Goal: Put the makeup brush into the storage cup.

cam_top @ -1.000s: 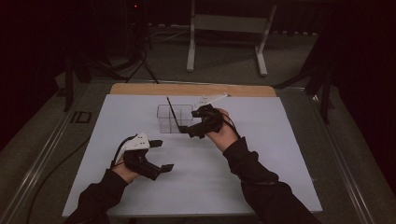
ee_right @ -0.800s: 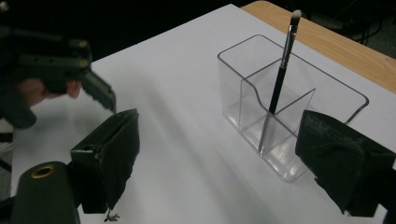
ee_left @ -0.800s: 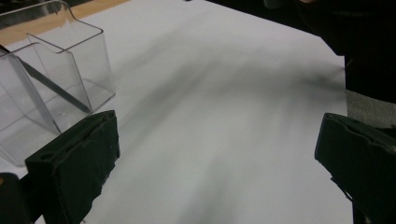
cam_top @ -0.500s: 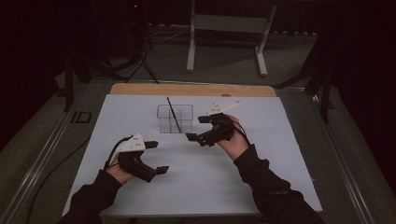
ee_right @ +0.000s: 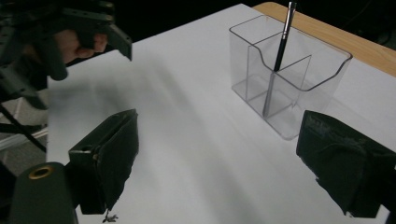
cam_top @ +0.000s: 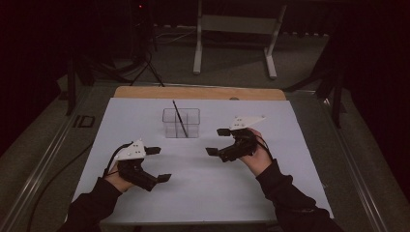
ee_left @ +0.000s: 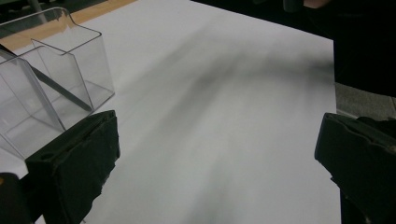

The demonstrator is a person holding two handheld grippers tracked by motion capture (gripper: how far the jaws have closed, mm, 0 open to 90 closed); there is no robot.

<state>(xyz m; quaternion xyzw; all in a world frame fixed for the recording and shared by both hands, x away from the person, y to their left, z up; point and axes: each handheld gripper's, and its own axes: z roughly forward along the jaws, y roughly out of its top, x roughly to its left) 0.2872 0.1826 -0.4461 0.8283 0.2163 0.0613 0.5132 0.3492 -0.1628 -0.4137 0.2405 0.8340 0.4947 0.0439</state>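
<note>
A clear plastic organiser (cam_top: 181, 123) with compartments stands on the white sheet near the table's far middle. A thin black brush (cam_top: 180, 118) leans inside it, its tip on the floor of one compartment (ee_right: 280, 51). My left gripper (cam_top: 157, 164) hovers open at the near left, nothing between its jaws, with the organiser (ee_left: 51, 84) off to its left. My right gripper (cam_top: 217, 141) is open and empty at centre right, jaws pointing left toward the organiser (ee_right: 289, 74). In the right gripper view the left hand's gripper (ee_right: 88, 28) shows at the top left.
A white sheet (cam_top: 208, 193) covers the tabletop, with a wooden strip (cam_top: 198, 93) along the far edge. Beyond the table stand a white metal frame (cam_top: 237, 43) and dark stands with cables (cam_top: 140, 53). A metal rail (cam_top: 43, 164) runs along the left side.
My right gripper has drawn back from the organiser toward the near right and now sits lower over the sheet. The left gripper has barely moved.
</note>
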